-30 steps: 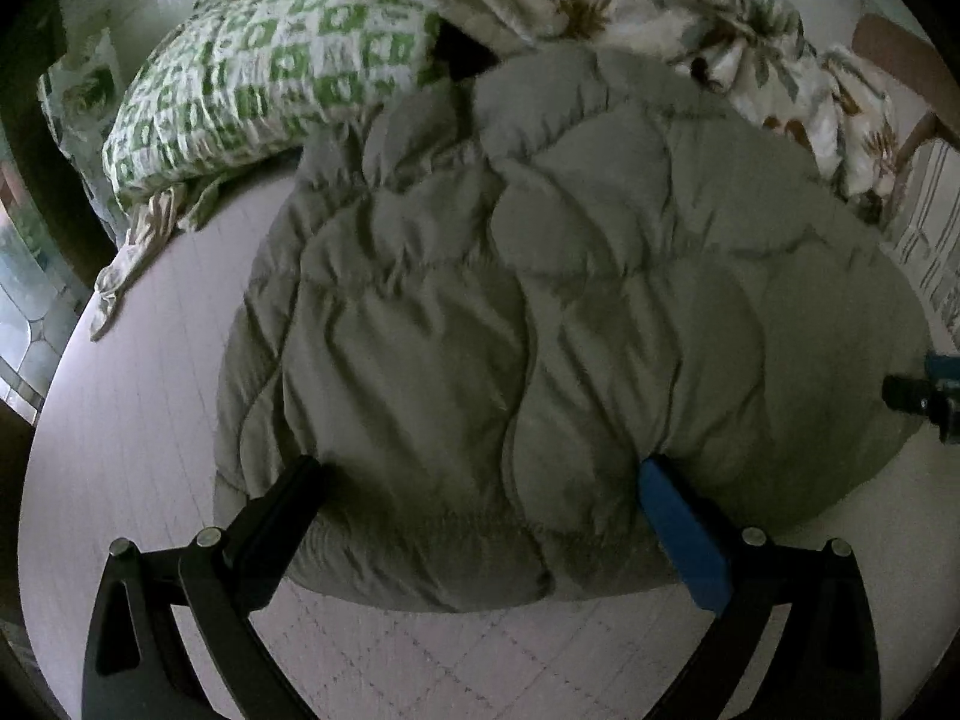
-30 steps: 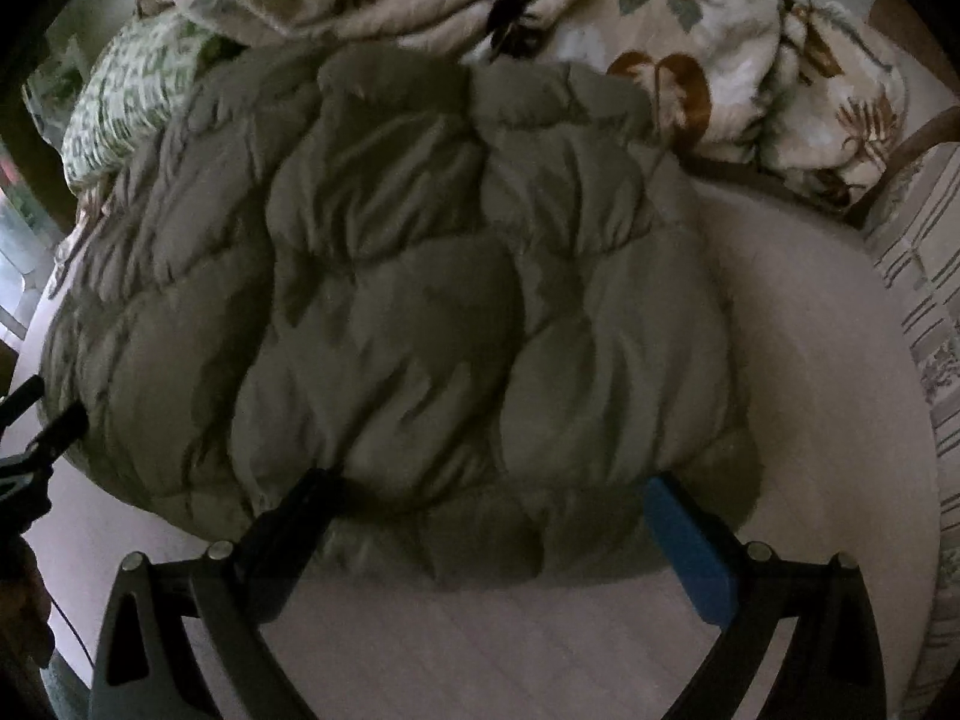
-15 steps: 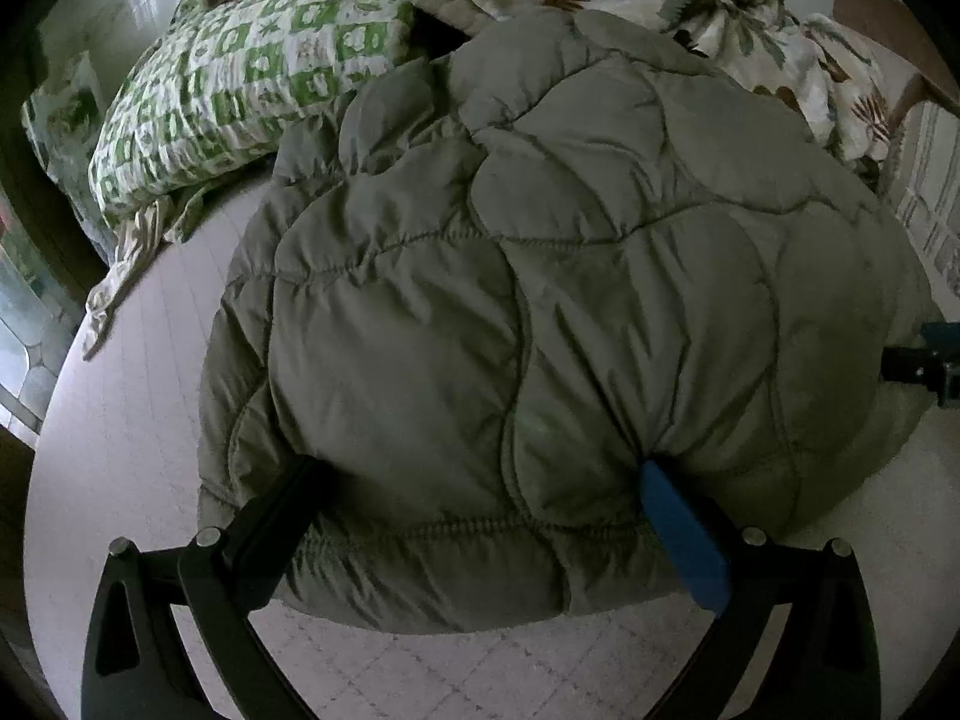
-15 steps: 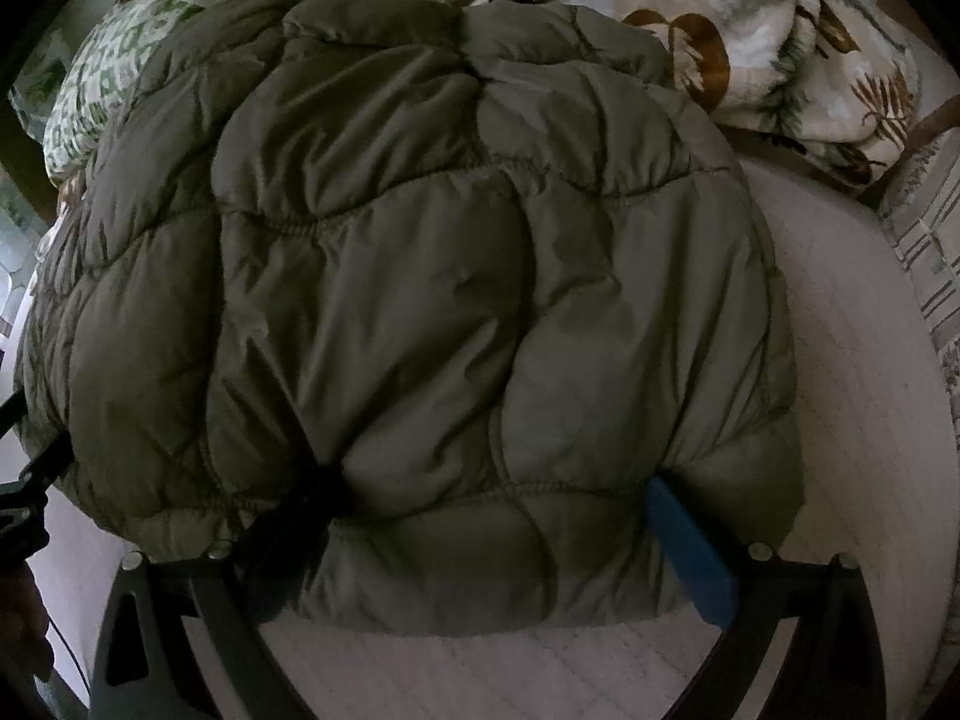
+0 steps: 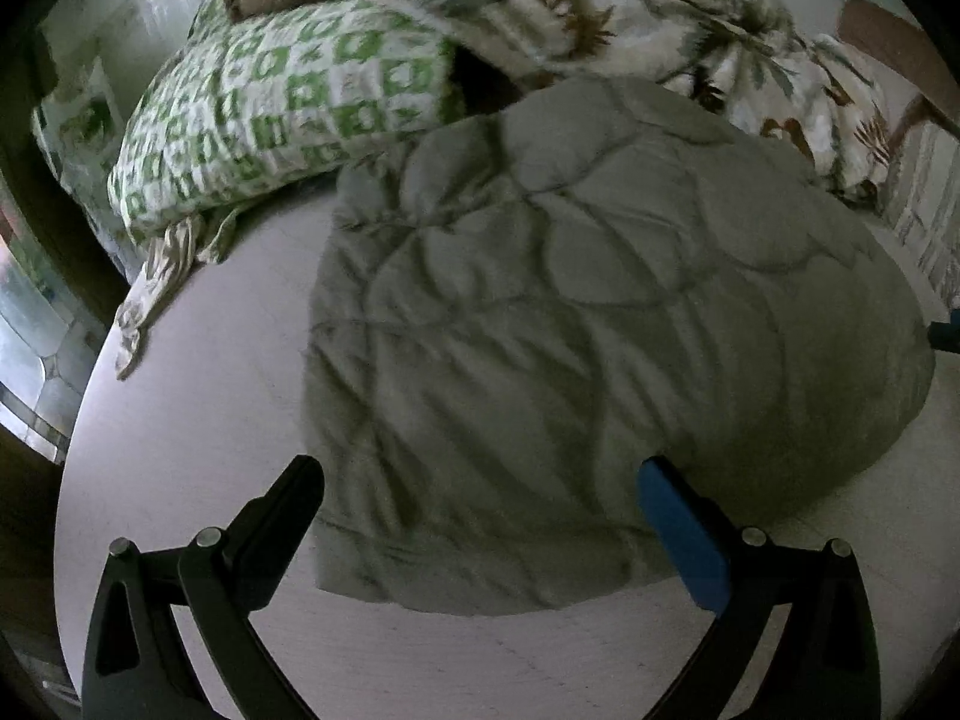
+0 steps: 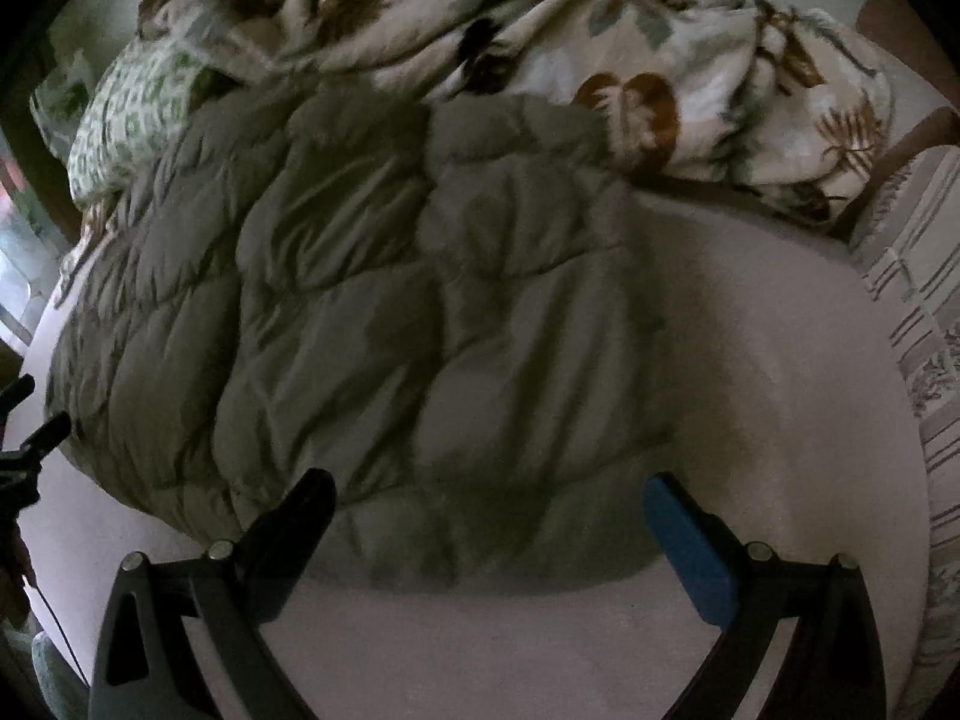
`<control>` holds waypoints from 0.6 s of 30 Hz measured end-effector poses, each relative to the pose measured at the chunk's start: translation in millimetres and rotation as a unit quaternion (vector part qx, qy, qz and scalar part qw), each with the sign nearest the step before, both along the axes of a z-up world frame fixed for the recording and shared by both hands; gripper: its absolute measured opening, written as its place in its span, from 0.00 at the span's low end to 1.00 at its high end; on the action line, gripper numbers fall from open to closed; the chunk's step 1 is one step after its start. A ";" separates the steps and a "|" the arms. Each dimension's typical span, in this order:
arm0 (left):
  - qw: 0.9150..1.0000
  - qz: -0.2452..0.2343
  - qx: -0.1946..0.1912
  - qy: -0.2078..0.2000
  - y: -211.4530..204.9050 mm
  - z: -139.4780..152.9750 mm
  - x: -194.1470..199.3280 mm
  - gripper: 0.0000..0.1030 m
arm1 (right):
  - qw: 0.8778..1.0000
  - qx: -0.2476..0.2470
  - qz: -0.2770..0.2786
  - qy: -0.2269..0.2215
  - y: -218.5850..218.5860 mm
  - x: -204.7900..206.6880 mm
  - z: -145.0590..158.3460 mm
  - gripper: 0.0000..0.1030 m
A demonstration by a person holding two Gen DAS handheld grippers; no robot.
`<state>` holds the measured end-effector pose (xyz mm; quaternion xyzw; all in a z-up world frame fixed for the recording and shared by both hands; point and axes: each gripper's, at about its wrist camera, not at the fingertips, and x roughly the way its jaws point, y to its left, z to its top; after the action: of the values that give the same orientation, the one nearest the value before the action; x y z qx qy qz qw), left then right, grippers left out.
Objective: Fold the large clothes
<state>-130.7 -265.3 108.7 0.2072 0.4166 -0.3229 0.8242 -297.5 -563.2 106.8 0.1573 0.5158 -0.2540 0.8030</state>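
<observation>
Olive-green quilted puffer jacket (image 5: 570,312) lying folded in a thick, puffy bundle on the pale bed sheet (image 5: 198,420), near the middle of the mattress. Hem edge of the jacket (image 6: 372,324) turned toward both cameras, wavy stitched panels across the top, a little motion blur in both views.

Left gripper (image 5: 480,483) just over the jacket's near left corner, jaws spread wide, nothing between them. Black finger (image 5: 282,504) over bare sheet just outside the jacket's left edge; blue finger (image 5: 678,528) over the jacket's lower hem. Contact with the fabric impossible to tell.

Right gripper (image 6: 486,498) at the jacket's near right portion, jaws likewise wide apart and empty. Black finger (image 6: 294,522) in front of the hem; blue finger (image 6: 690,540) over bare sheet (image 6: 750,330) to the right of the jacket. Dark shadow under the hem between the two fingers.

Tip of the right gripper (image 5: 945,336) visible at the right edge of the left wrist view, beside the jacket; tip of the left gripper (image 6: 24,444) visible at the left edge of the right wrist view.

Behind the jacket: green-and-white patterned pillow (image 5: 282,102) on the left, touching the jacket's far corner, and a rumpled leaf-print blanket (image 6: 600,36) heaped across the head of the bed. Striped fabric (image 6: 924,276) along the right edge.
</observation>
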 end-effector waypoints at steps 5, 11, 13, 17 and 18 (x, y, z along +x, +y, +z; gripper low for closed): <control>0.999 0.039 0.007 0.018 14.0 -1.7 47.9 1.00 | 0.999 0.039 -0.025 0.009 -48.9 -8.5 1.1 1.00; 0.999 0.040 0.009 0.027 13.0 -12.9 74.7 1.00 | 0.992 0.121 -0.044 -0.002 -91.7 -1.8 -19.1 1.00; 0.999 0.034 0.009 0.033 7.0 -19.1 80.1 1.00 | 0.989 0.142 -0.041 -0.005 -91.6 4.1 -27.7 1.00; 0.998 0.027 0.012 0.049 -1.6 -32.9 88.7 1.00 | 0.982 0.185 -0.025 0.002 -95.0 20.5 -52.0 1.00; 0.998 0.025 0.013 0.054 -2.8 -36.2 91.0 1.00 | 0.982 0.185 -0.021 0.013 -96.1 25.6 -58.5 1.00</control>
<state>-39.7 -268.1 72.5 0.1897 0.4697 -0.3073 0.8056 -271.9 -659.3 48.3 0.3105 0.5608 -0.1728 0.7478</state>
